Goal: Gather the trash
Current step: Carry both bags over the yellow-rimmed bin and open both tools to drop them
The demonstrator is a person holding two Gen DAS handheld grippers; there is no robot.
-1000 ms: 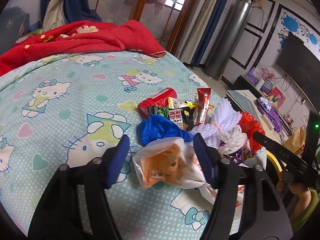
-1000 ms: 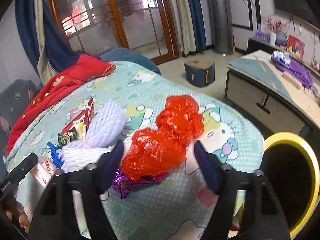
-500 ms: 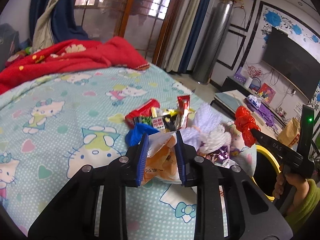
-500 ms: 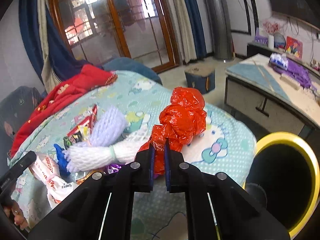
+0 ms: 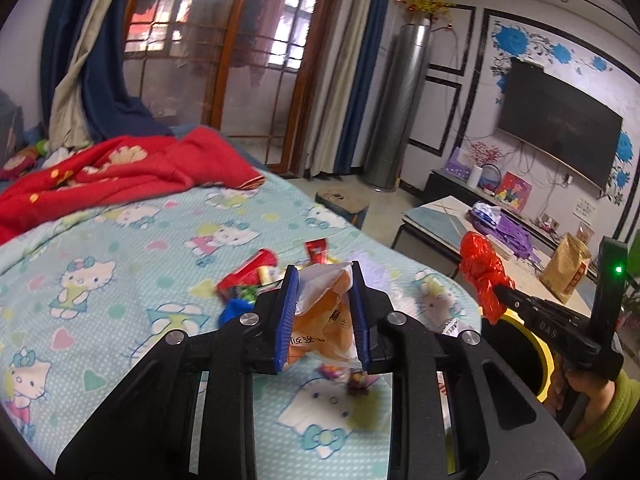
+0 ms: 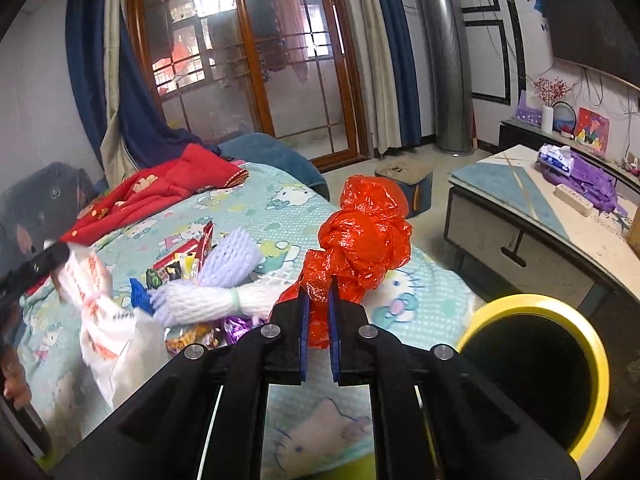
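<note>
The left gripper (image 5: 324, 312) has its blue-padded fingers (image 5: 289, 312) drawn in to a narrow gap and pressed on both sides of a crumpled white and orange plastic bag (image 5: 326, 316), which bulges up between them and hangs clear of the bed (image 5: 120, 264). The right gripper (image 6: 319, 334) is shut almost completely, its fingers (image 6: 304, 336) pinching the lower tail of a knotted red plastic bag (image 6: 364, 236) whose bulk stands above the tips, lifted off the bed. Below and to its right stands a bin with a yellow rim (image 6: 560, 312), its dark mouth open. On the Hello Kitty sheet lie the remaining pieces: white foam netting (image 6: 208, 300), a blue scrap (image 6: 140, 298), snack wrappers (image 6: 180, 258) and a purple foil wrapper (image 6: 236, 326), clustered together near the edge of the bed.
</note>
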